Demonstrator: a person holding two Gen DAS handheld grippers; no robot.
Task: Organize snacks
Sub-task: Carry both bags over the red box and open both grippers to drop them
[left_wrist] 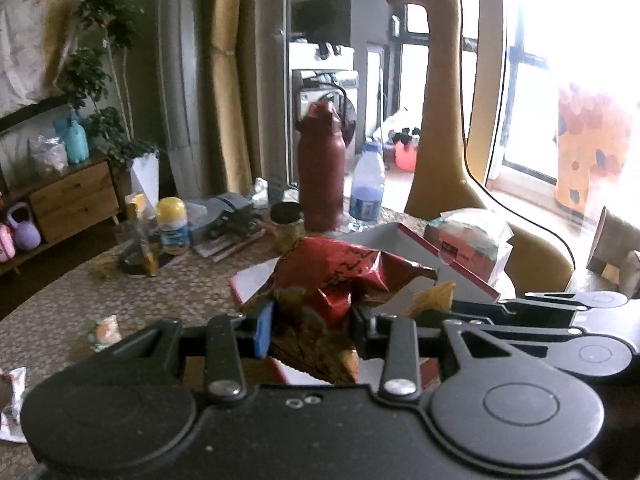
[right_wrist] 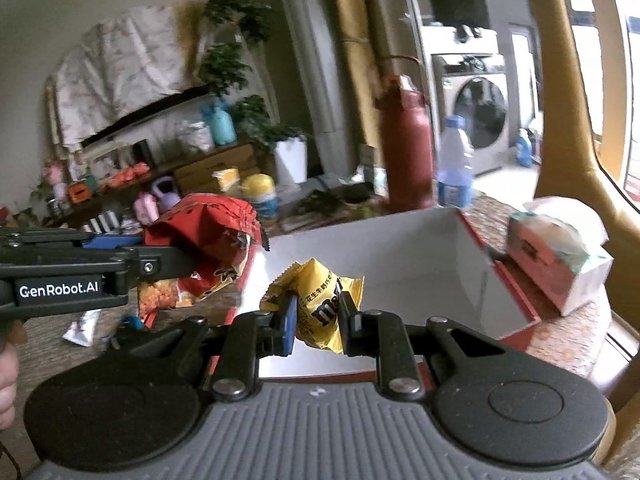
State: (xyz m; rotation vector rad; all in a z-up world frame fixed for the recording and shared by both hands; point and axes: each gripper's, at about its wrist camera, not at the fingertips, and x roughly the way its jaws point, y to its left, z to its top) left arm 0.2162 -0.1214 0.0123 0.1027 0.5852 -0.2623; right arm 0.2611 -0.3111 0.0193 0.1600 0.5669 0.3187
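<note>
The left gripper (left_wrist: pixel 312 330) has its jaws pinching a red crumpled snack bag (left_wrist: pixel 340 276), held above the near edge of the open red-and-white box (right_wrist: pixel 400 264); the right gripper (right_wrist: pixel 318 322) has its jaws pinching a yellow M&M's peanut packet (right_wrist: pixel 320 304) over the box's white interior; what shows of the box looks bare, so sorting seems at an early stage, with both packets carried but not yet dropped in; left over on the tabletop (left_wrist: pixel 60 320) are a small wrapped snack (left_wrist: pixel 105 332) and a white wrapper (left_wrist: pixel 12 400) at the far left edge; the tissue pack (right_wrist: pixel 560 256) sits just beside the box
</note>
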